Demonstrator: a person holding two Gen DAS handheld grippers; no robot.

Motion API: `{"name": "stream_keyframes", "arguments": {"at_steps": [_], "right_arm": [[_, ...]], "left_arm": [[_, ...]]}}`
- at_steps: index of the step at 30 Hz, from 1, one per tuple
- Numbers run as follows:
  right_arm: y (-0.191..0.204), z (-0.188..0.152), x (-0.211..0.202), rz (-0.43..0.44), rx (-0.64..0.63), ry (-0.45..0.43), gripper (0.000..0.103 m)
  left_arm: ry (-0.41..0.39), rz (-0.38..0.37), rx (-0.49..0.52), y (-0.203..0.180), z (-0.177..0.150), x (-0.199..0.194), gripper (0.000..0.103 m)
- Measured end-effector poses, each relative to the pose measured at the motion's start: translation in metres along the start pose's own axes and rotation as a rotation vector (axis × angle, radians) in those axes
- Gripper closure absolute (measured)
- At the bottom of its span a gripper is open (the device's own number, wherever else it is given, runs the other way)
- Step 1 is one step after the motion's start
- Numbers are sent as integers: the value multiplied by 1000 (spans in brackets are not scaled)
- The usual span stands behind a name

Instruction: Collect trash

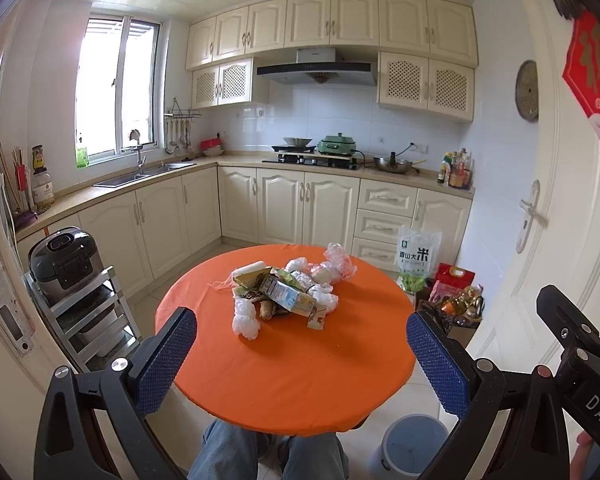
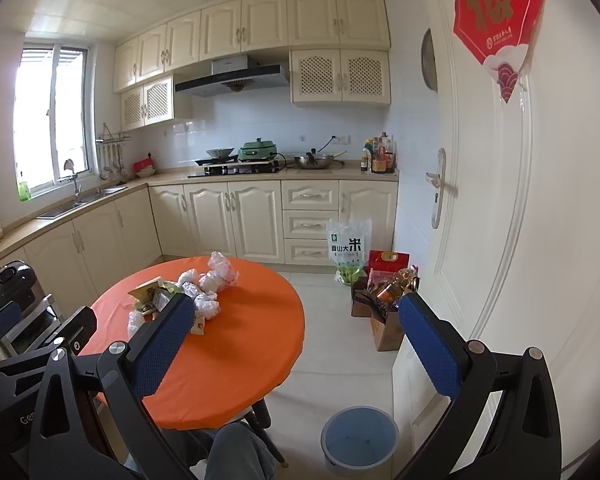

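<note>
A pile of trash (image 1: pixel 288 290) lies on the round orange table (image 1: pixel 300 372): crumpled white plastic bags, a flattened drink carton (image 1: pixel 286 295) and paper wrappers. The pile also shows in the right wrist view (image 2: pixel 188 294). A grey-blue bin (image 2: pixel 359 438) stands on the floor right of the table, and it shows in the left wrist view (image 1: pixel 410 446). My left gripper (image 1: pixel 302 334) is open and empty, held above the table's near edge. My right gripper (image 2: pixel 296 316) is open and empty, held right of the table, above the floor.
A rice cooker (image 1: pixel 64 262) sits on a metal rack left of the table. A rice bag (image 2: pixel 348 246), boxes and bottles (image 2: pixel 388 292) stand by the white door (image 2: pixel 520 240). Cream cabinets line the back wall. The person's knees (image 1: pixel 268 456) are under the table.
</note>
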State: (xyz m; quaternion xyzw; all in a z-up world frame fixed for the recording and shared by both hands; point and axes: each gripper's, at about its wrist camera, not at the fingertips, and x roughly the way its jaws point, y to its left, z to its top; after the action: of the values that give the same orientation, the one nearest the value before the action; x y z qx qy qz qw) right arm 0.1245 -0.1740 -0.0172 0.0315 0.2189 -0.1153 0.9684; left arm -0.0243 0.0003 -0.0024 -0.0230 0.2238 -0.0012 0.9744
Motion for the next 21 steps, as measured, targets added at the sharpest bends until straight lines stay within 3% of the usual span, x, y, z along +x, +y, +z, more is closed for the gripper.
{"name": "stream_keyframes", "arguments": {"at_steps": [21], "right_arm": [[-1,-1,6,6,-2,11,0]], "left_arm": [[14,4,-3,-1,2,2,1]]}}
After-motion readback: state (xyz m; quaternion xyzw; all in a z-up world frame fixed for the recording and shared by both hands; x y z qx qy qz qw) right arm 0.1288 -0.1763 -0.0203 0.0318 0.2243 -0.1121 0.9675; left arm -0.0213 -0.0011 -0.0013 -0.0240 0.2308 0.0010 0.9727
